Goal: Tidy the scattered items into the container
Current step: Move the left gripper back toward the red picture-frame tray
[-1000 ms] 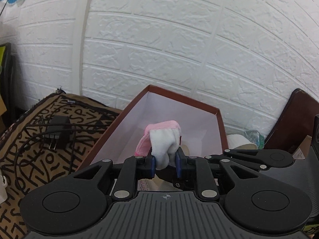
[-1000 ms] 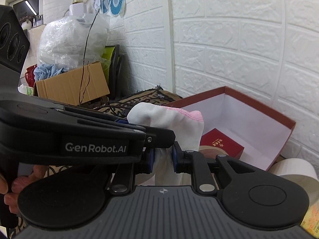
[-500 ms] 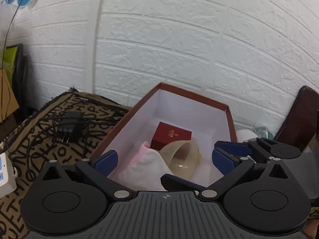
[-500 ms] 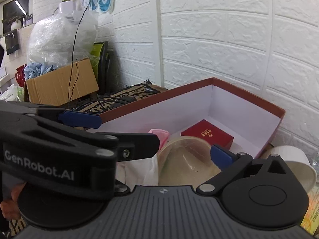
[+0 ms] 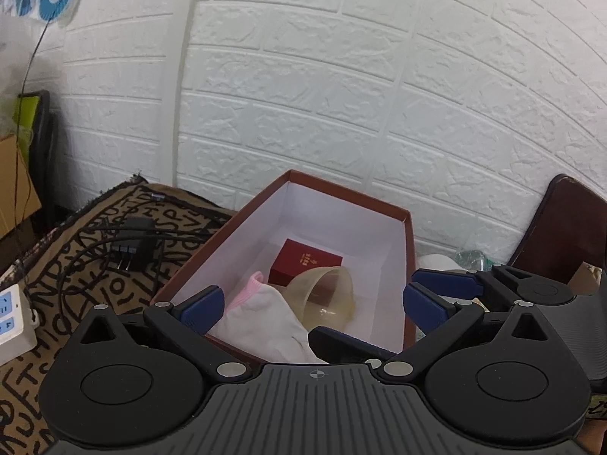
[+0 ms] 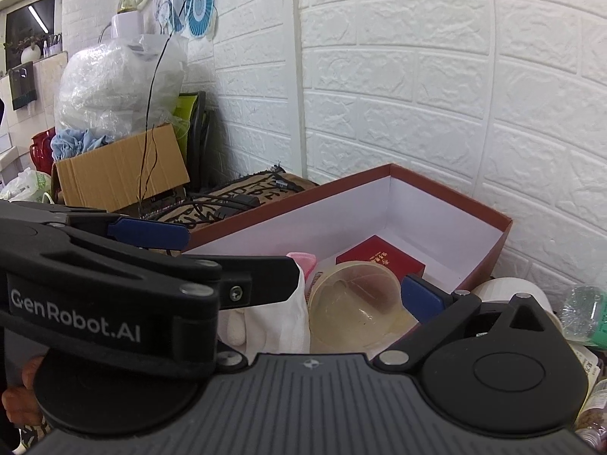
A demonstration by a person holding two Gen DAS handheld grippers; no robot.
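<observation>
1. Left wrist view: the white-and-pink sock (image 5: 265, 314), clamped a second earlier, was released and was seen lying inside the red-brown box (image 5: 408, 258), at its near end.
2. The sock was found resting against a translucent bowl (image 5: 324, 295) tipped on its side, with a small red box (image 5: 303, 263) just behind both.
3. The left gripper (image 5: 309, 303) was fully spread; nothing was held or touched by its blue fingers (image 5: 201, 305).
4. A patterned cloth with a charger (image 5: 131, 248) and cables was seen beside the container, on its left.
5. Right wrist view: the same drop was confirmed. The sock (image 6: 280, 318) was seen down in the box (image 6: 489, 261) next to the bowl (image 6: 354, 307).
6. The right gripper (image 6: 284, 265) was likewise spread wide and empty; its left finger (image 6: 148, 233) was partly hidden behind the other gripper's body.
7. Judgement: this item's placement was done; any remaining scattered items were left for the next pick.
</observation>
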